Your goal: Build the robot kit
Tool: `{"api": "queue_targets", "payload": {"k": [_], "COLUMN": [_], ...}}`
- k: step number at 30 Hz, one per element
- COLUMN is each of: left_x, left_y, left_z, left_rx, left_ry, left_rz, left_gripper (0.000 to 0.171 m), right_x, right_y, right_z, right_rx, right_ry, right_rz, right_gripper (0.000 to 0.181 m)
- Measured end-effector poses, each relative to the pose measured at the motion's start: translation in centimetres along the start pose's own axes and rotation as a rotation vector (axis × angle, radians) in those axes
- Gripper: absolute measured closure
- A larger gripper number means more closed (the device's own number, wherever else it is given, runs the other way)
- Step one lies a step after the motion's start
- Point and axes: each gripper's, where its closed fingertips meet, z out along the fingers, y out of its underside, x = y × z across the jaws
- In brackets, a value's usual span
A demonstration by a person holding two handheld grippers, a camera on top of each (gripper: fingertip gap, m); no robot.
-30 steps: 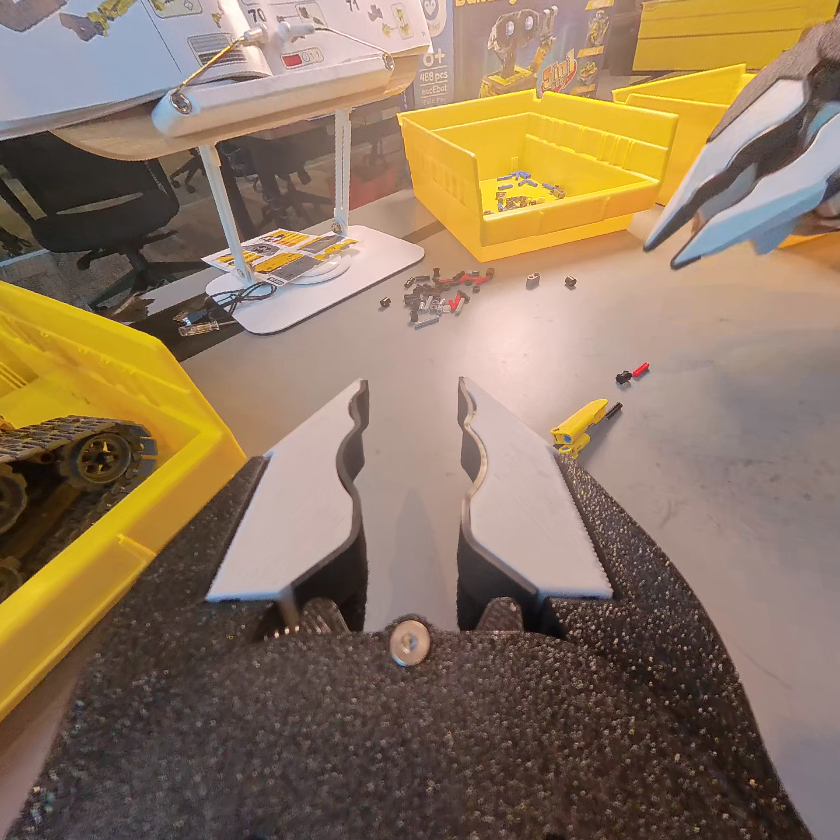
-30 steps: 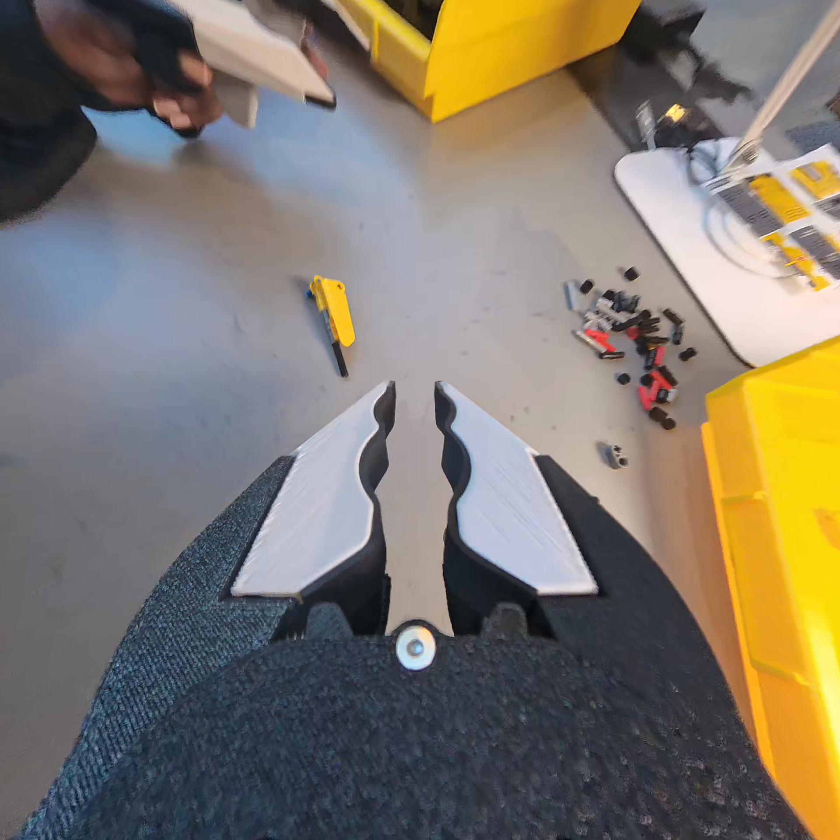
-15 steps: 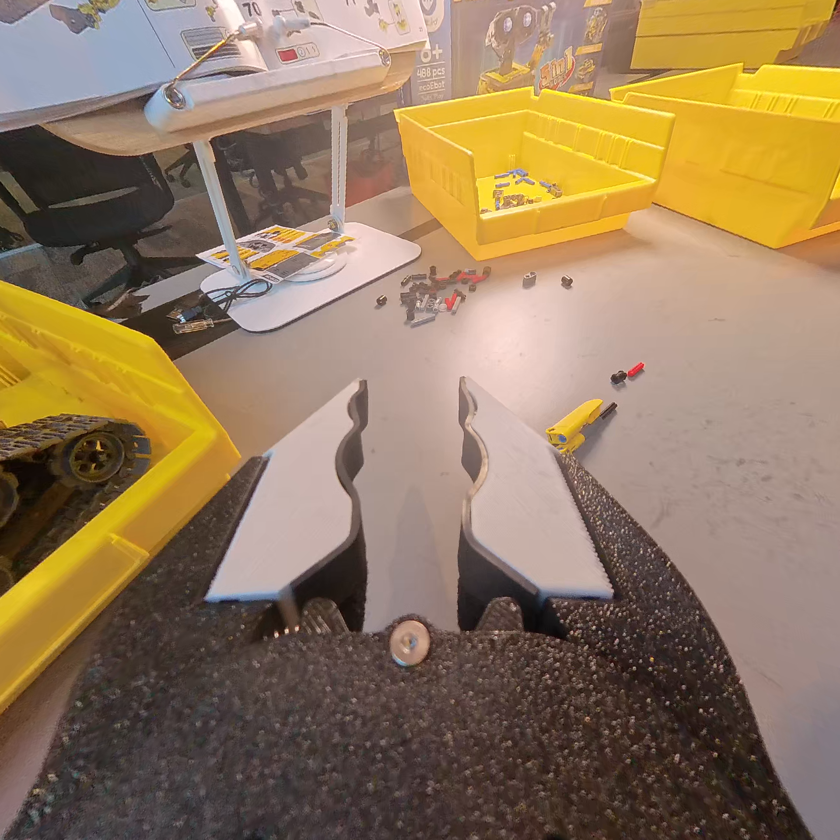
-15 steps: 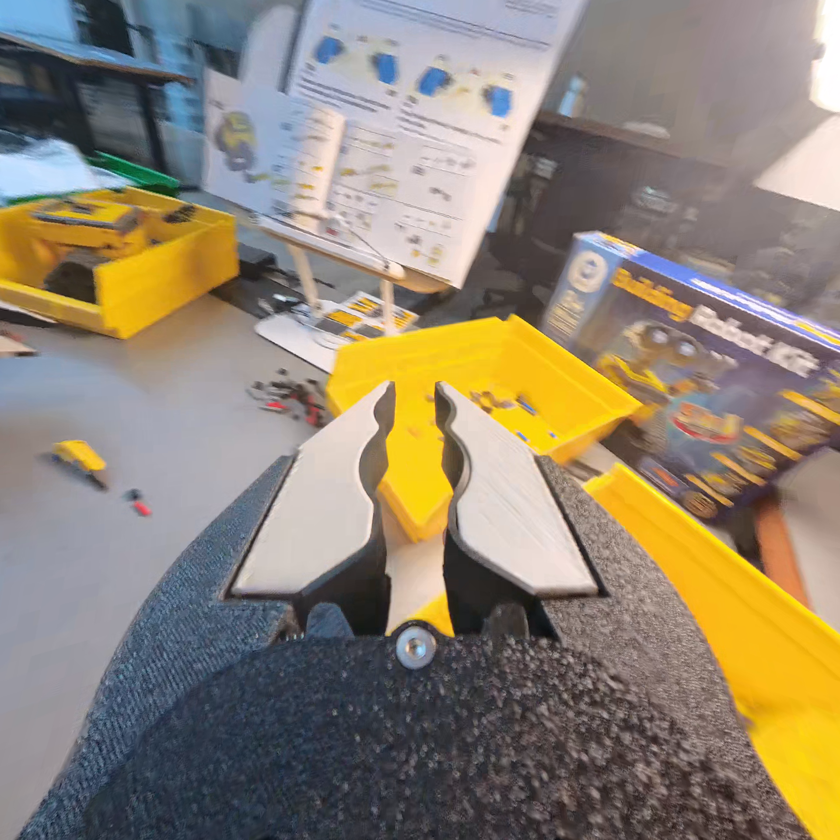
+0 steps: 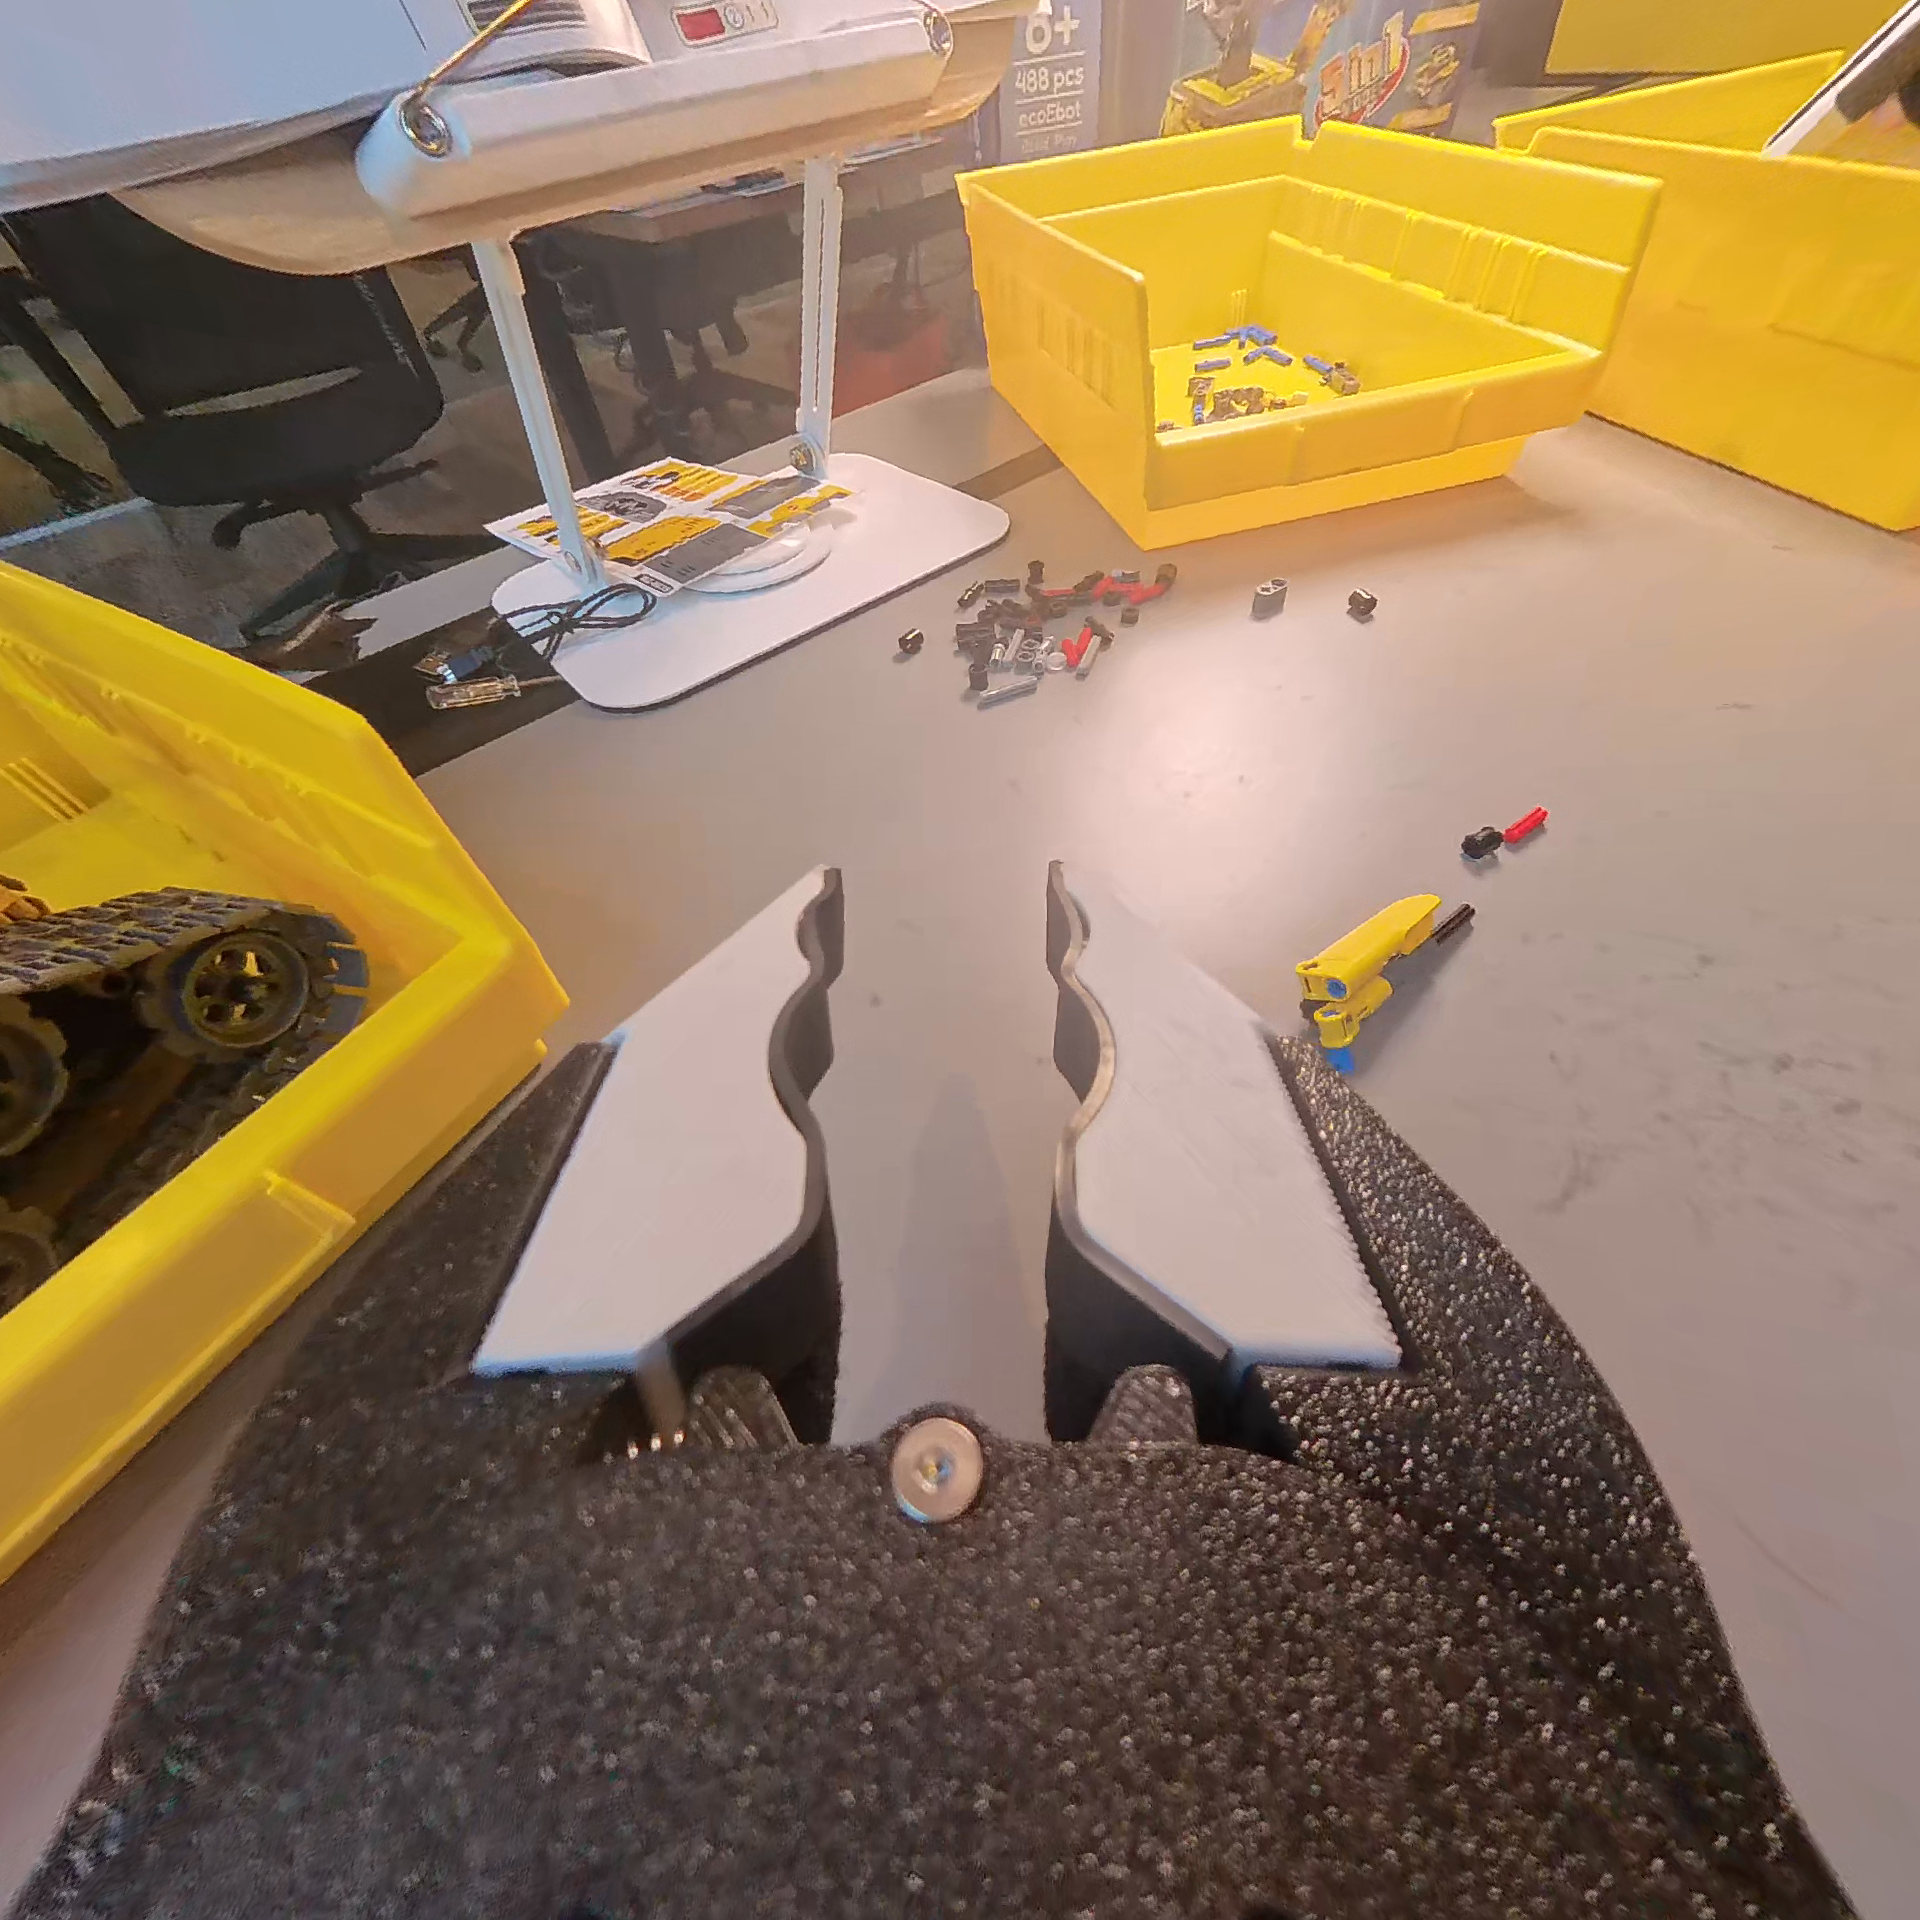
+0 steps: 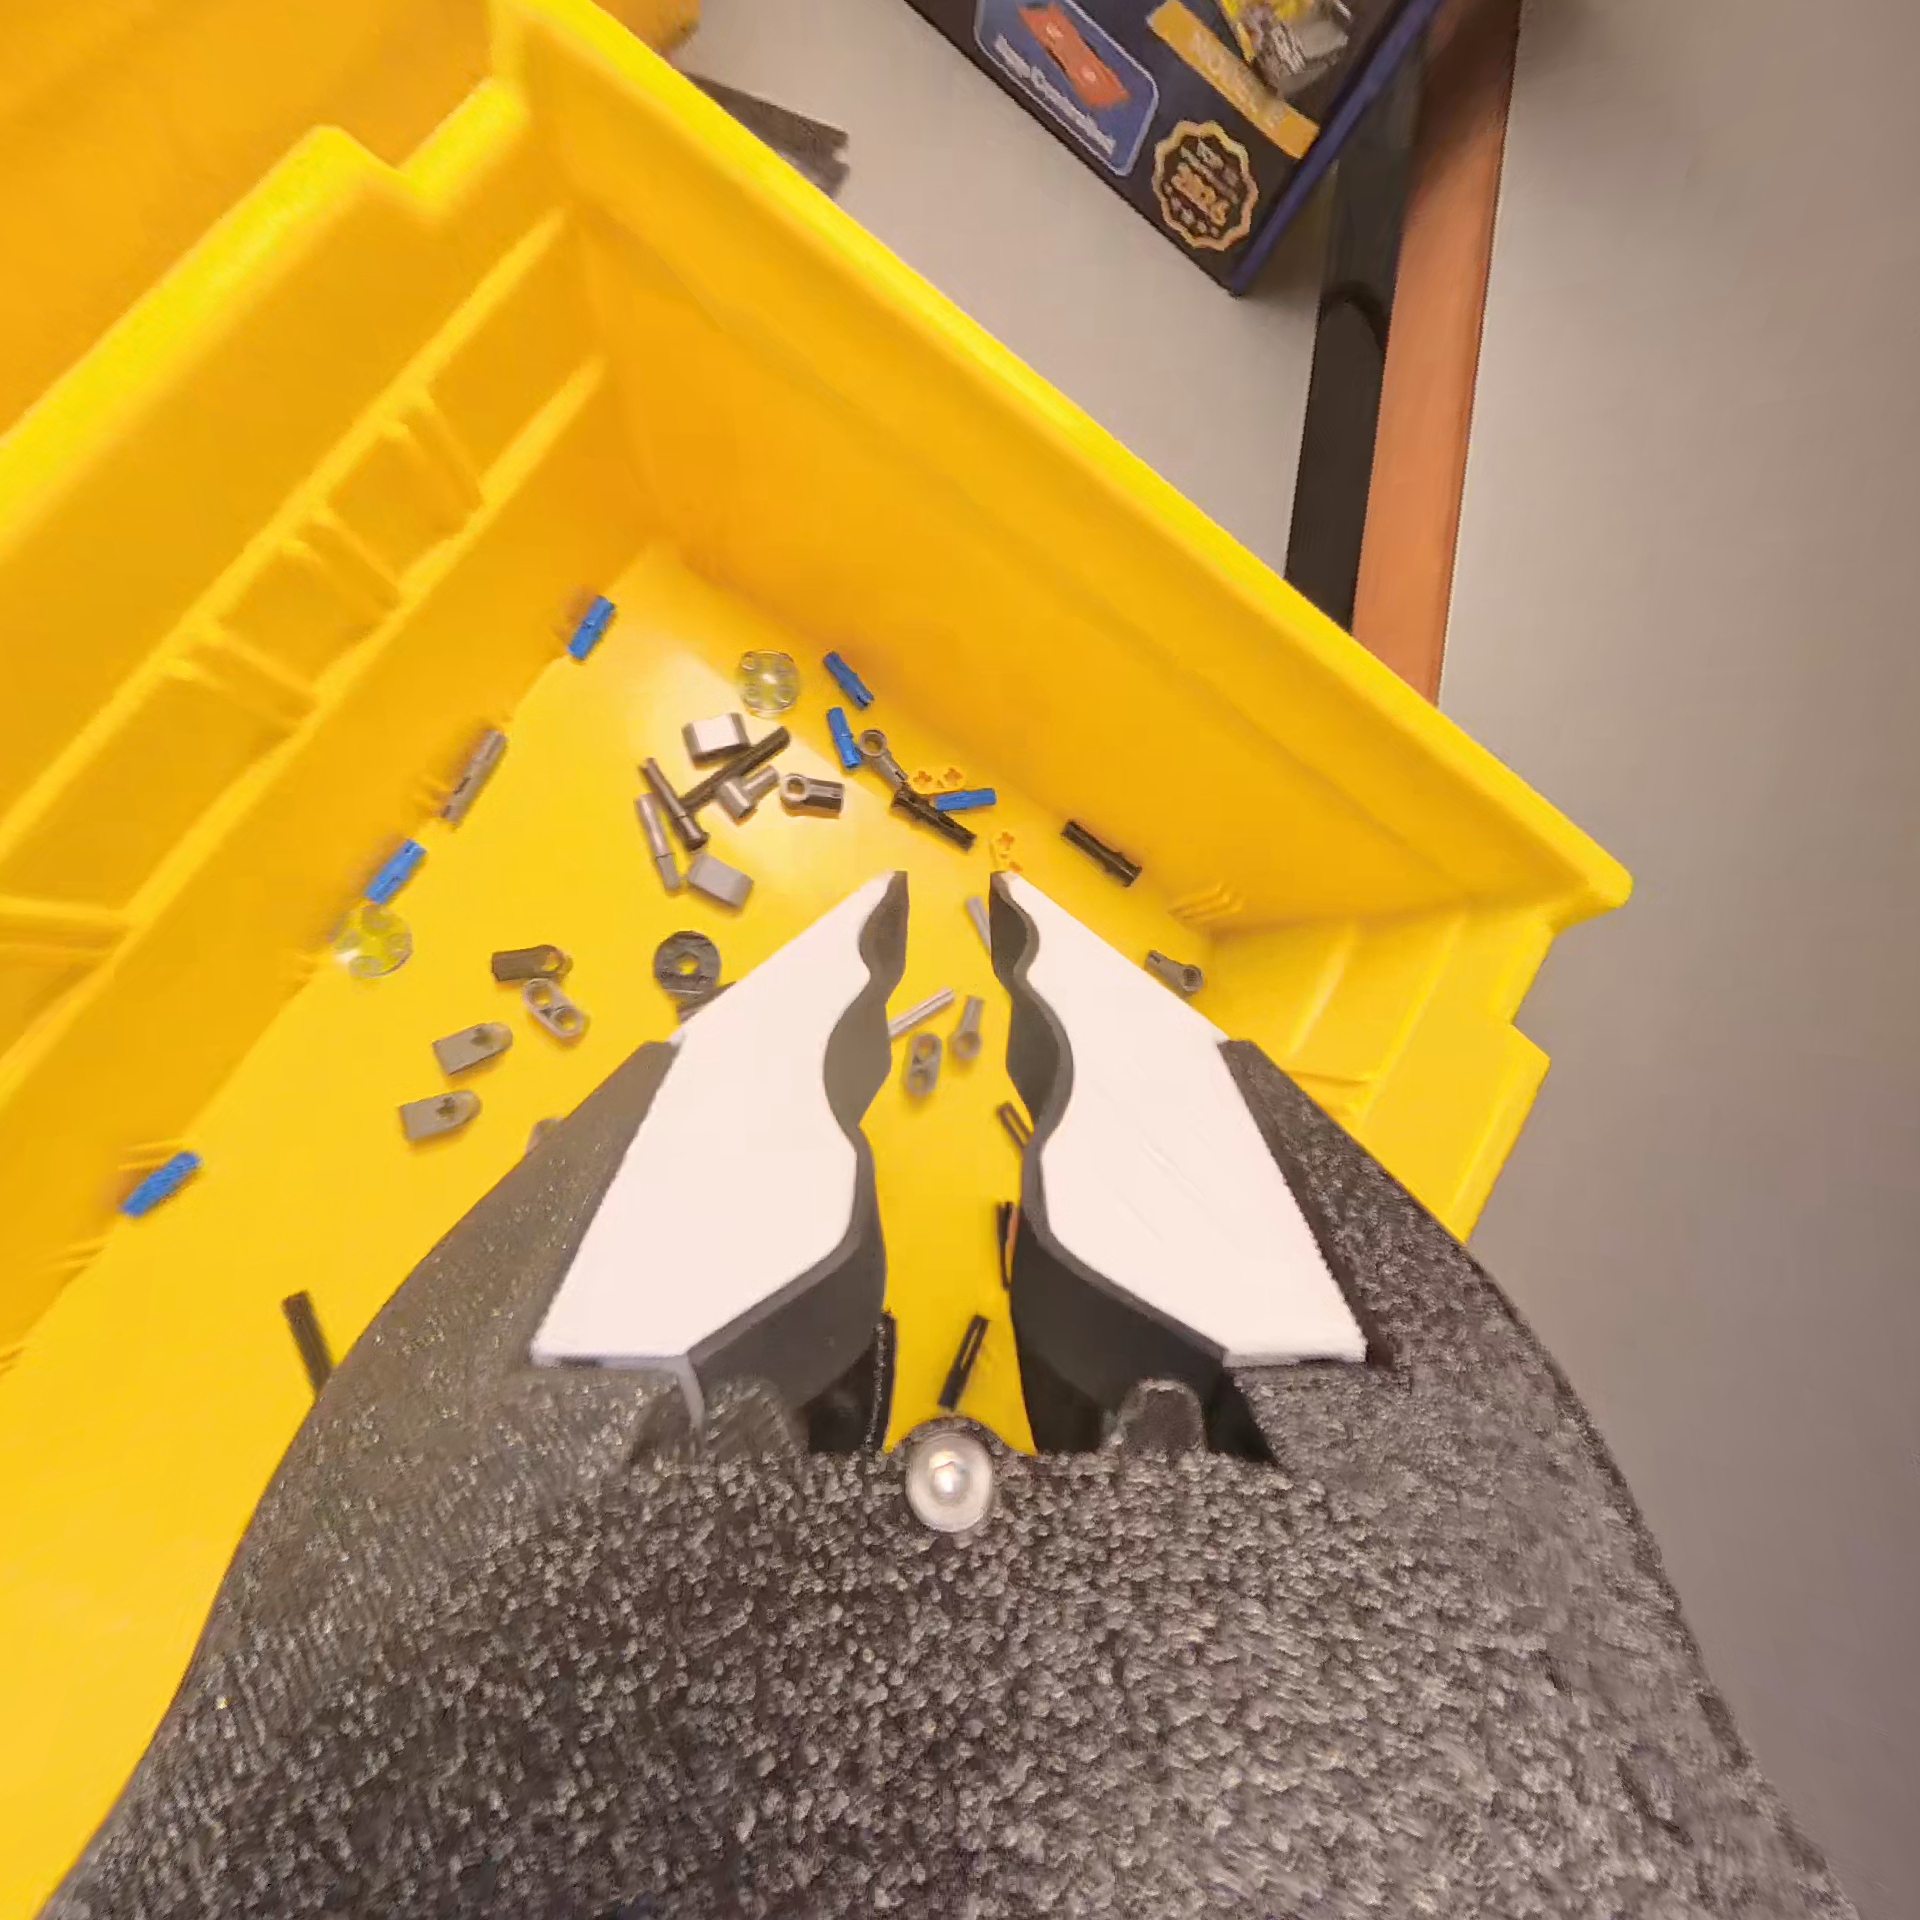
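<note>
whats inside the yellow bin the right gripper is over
Inside the yellow bin lie loose small building parts: blue pins, grey connectors, black pins and clear round pieces. The right gripper and its fingers cover the near floor.

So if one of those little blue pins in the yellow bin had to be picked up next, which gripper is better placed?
Probably the right. The right gripper hangs open inside the yellow bin, just above the blue pins. The left gripper is open over bare table, far from that bin.
</note>
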Motion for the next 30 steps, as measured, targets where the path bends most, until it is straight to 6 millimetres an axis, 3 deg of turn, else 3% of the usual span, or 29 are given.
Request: {"api": "queue_targets", "payload": {"k": [5,9,24,25,27,29,30], "left_x": [-0.2,-0.1,0.6,0.6,0.6,0.5,0.4], "left_y": [0.0,0.1,-0.1,-0.1,-0.1,-0.1,-0.1], "left_z": [0.1,0.1,-0.1,-0.1,-0.2,-0.2,-0.2], "left_rx": [-0.004,-0.004,0.008,0.009,0.011,0.012,0.011], "left_ry": [-0.009,0.0,0.047,0.048,0.047,0.048,0.049], "left_rz": [-0.004,-0.004,0.007,0.008,0.004,-0.004,-0.008], "left_gripper": [0.134,0.134,0.134,0.134,0.134,0.134,0.134], "right_x": [2.0,1.7,0.7,0.5,-1.3,-5.7,-8.9], "right_y": [1.4,1.9,2.1,1.3,-2.2,-6.6,-8.2], "right_z": [3.4,5.0,5.5,5.0,2.0,-3.3,-6.3], "right_rx": [-0.154,-0.182,-0.19,-0.154,0.002,0.212,0.301], "right_ry": [0.06,0.008,-0.085,-0.09,-0.131,-0.211,-0.269], "right_rz": [0.047,0.128,0.241,0.233,0.173,0.04,-0.042], "right_gripper": [0.166,0.166,0.174,0.174,0.174,0.174,0.174]}}
